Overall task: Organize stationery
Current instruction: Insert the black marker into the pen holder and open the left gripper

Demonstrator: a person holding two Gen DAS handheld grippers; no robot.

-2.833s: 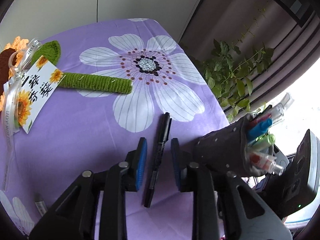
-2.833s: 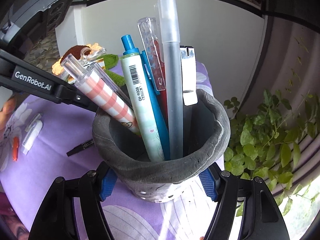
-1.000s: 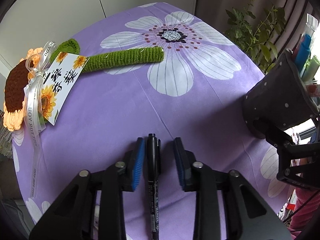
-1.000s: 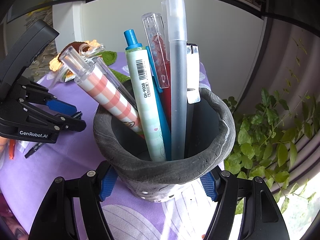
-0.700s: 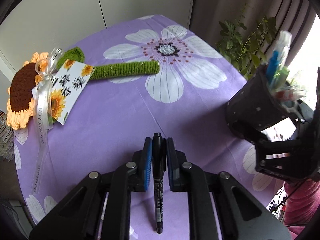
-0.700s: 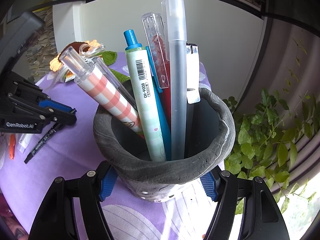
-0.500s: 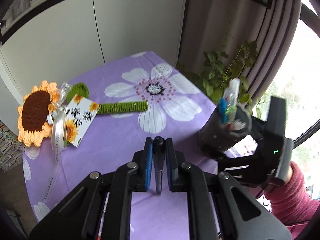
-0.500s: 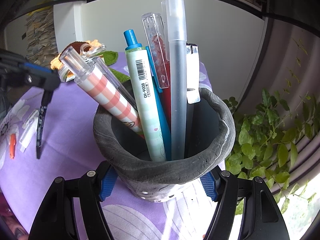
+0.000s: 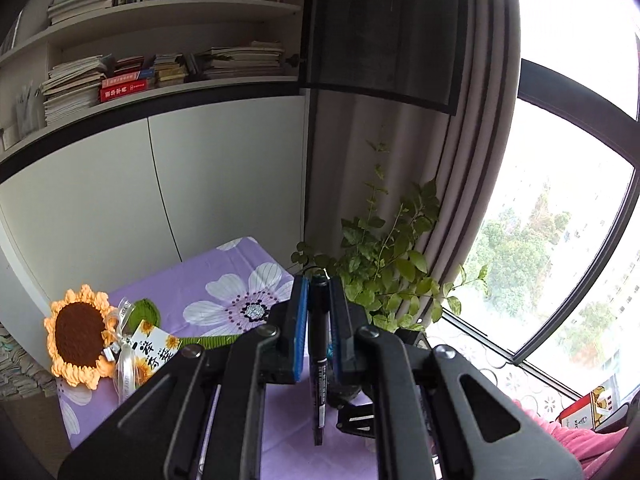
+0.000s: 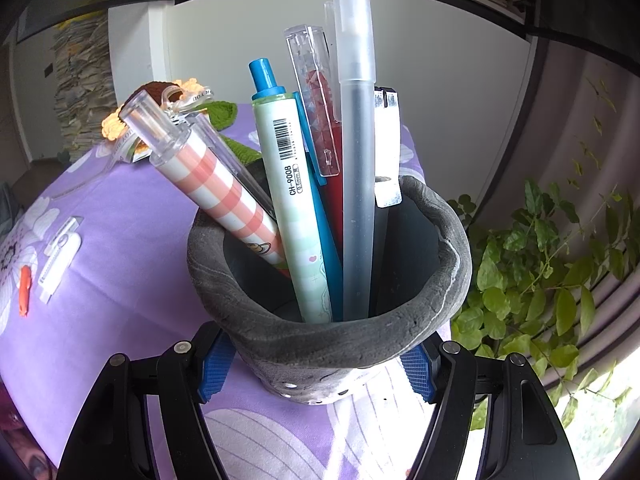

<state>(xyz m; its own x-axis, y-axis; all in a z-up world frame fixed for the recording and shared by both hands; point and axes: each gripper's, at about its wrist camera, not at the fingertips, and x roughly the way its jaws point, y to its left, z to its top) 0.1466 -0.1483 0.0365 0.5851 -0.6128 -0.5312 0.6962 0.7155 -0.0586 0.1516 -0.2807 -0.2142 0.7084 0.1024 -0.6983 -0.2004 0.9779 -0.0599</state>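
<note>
The left gripper [image 9: 319, 312] has its jaws closed on a black marker [image 9: 319, 364] hanging down between them, while the right gripper [image 10: 316, 364] has its jaws clamped around a grey pen pot [image 10: 332, 336] standing full of pens on the purple-clothed worktop [image 10: 112, 280].

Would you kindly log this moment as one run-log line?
left gripper: shut on marker, raised | right gripper: shut on pen pot | marker not yet in pot

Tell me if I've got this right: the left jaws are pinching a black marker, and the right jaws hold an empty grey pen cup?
Not quite. The grey pen cup isn't empty: the right wrist view shows several pens standing in it, including a pink-striped pen. The black marker is indeed pinched in the left jaws.
</note>
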